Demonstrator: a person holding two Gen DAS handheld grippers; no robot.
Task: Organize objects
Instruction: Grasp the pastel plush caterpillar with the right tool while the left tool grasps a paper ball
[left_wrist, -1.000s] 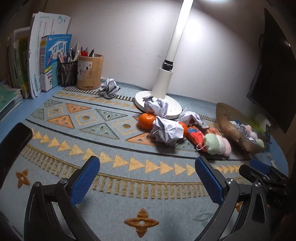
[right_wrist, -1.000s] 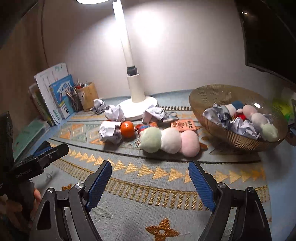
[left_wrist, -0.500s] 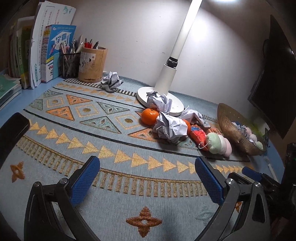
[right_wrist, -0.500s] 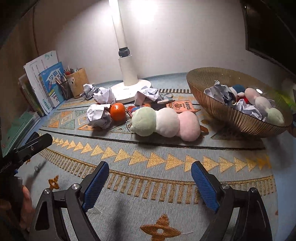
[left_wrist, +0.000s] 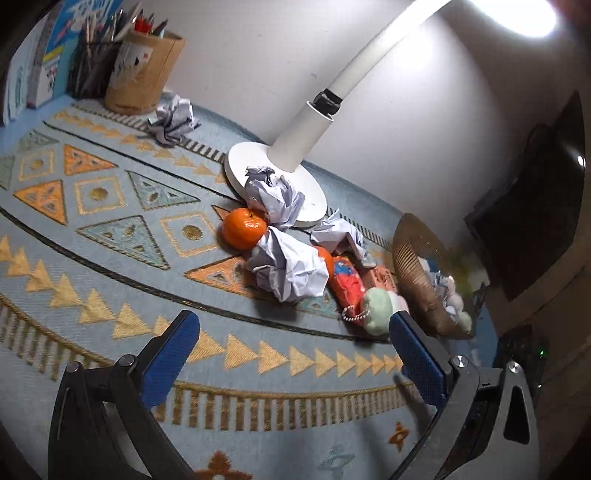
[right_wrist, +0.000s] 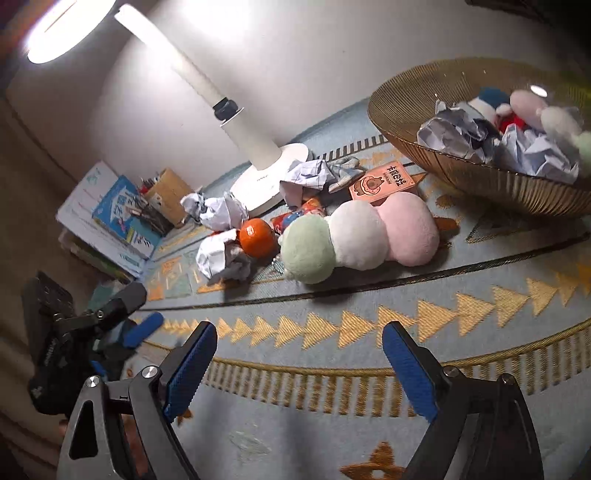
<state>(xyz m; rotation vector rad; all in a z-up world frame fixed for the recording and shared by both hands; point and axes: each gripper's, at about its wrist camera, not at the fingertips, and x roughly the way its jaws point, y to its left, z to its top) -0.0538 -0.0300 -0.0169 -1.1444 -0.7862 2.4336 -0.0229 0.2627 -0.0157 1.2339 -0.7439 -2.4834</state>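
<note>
On the patterned mat lies a pile: an orange (left_wrist: 243, 233), crumpled paper balls (left_wrist: 286, 271), a red pouch (left_wrist: 345, 282) and a three-ball plush (right_wrist: 354, 240) in green, white and pink. Behind the plush rests a pink card box (right_wrist: 384, 182). A gold wire basket (right_wrist: 480, 177) at the right holds paper balls and small plush toys. My left gripper (left_wrist: 291, 325) hangs open above the mat, short of the pile, nothing between its fingers. My right gripper (right_wrist: 299, 334) is open too, empty, in front of the plush. The left gripper (right_wrist: 142, 310) shows at the right wrist view's left edge.
A white desk lamp (left_wrist: 295, 147) stands behind the pile, a paper ball (left_wrist: 271, 195) on its base. A pen cup (left_wrist: 144, 74), books (right_wrist: 110, 214) and another paper ball (left_wrist: 173, 120) stand at the back left. A dark monitor (left_wrist: 535, 221) fills the right side.
Both views have rolled and tilted. Each gripper has drifted closer to the pile. The right jaws stand slightly wider than a second ago. Nothing was picked up.
</note>
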